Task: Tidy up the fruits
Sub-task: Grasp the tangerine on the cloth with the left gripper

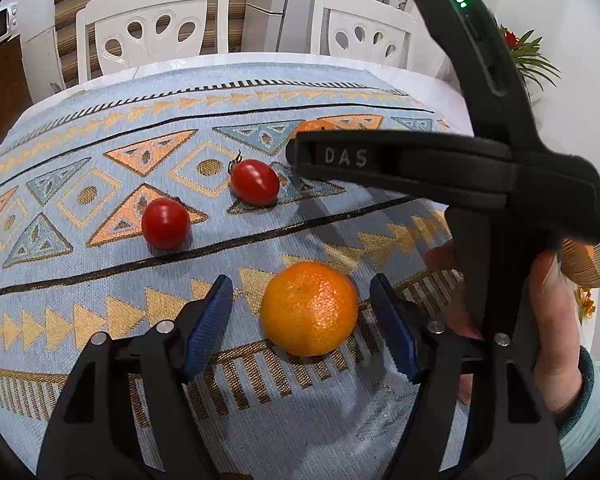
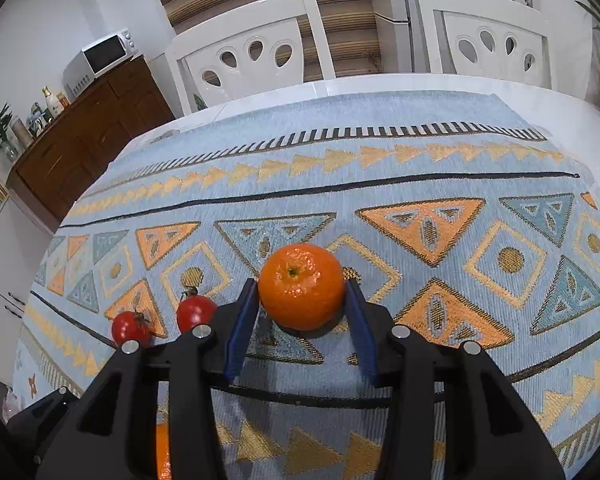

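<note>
Patterned cloth [image 1: 100, 320] over the surface. At the cloth's near edge, near mandarin [image 1: 309, 308] inside the released left claw [image 1: 300, 280], untouched. At the cloth's middle, far mandarin [image 2: 301, 292] hugged by the right claw [image 2: 301, 282]; cannot tell if clenched. Probably light, soft-skinned, quick to roll: better held gently across the widest part.

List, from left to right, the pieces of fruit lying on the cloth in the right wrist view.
Left cherry tomato → right cherry tomato → orange, which sits between the right gripper fingers.
</note>
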